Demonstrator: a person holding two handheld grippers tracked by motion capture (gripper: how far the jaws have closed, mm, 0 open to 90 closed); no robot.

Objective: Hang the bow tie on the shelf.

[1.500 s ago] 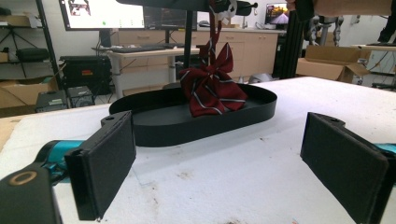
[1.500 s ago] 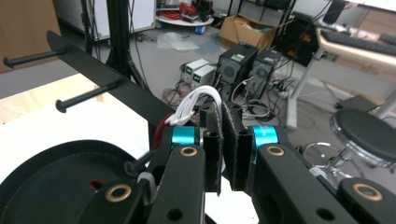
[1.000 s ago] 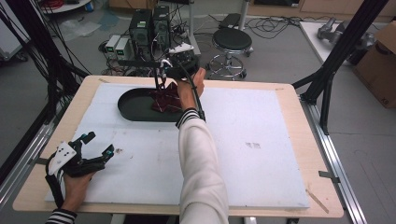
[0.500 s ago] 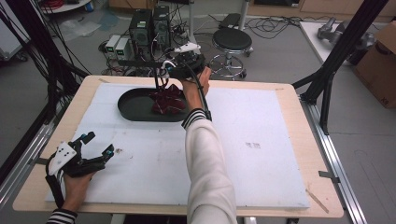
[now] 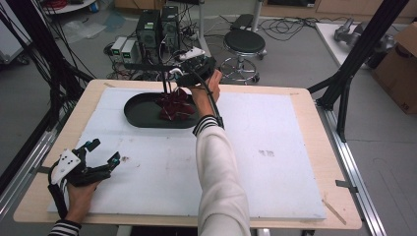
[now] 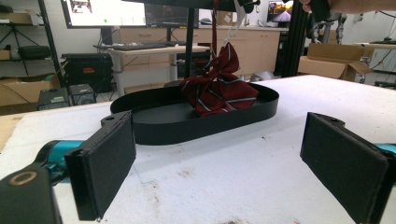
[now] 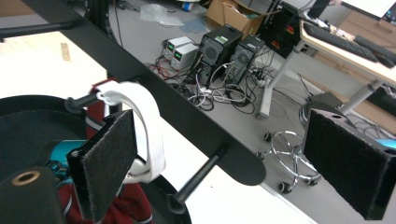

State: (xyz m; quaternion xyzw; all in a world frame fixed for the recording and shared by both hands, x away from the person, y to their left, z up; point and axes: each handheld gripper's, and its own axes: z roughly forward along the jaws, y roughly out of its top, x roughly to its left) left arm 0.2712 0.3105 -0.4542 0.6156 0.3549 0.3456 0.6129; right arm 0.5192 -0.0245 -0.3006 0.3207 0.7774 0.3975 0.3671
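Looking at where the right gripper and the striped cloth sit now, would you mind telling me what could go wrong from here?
1. The dark red striped cloth hangs partly lifted by a white loop and leans on the far wall of the black oval tray. It may snag the wall or drag the tray.
2. The right gripper stands open beside the loop, so the cloth could slip back down.
3. The left gripper rests open, away from the tray, and cannot steady it.

Your right tongs (image 5: 183, 78) hover above the far side of the black tray (image 5: 140, 112), over the dark red cloth (image 5: 173, 105) lying in it. Your left tongs (image 5: 101, 152) rest with jaws spread on the white mat (image 5: 275, 147) near the table's (image 5: 319, 147) front left corner.
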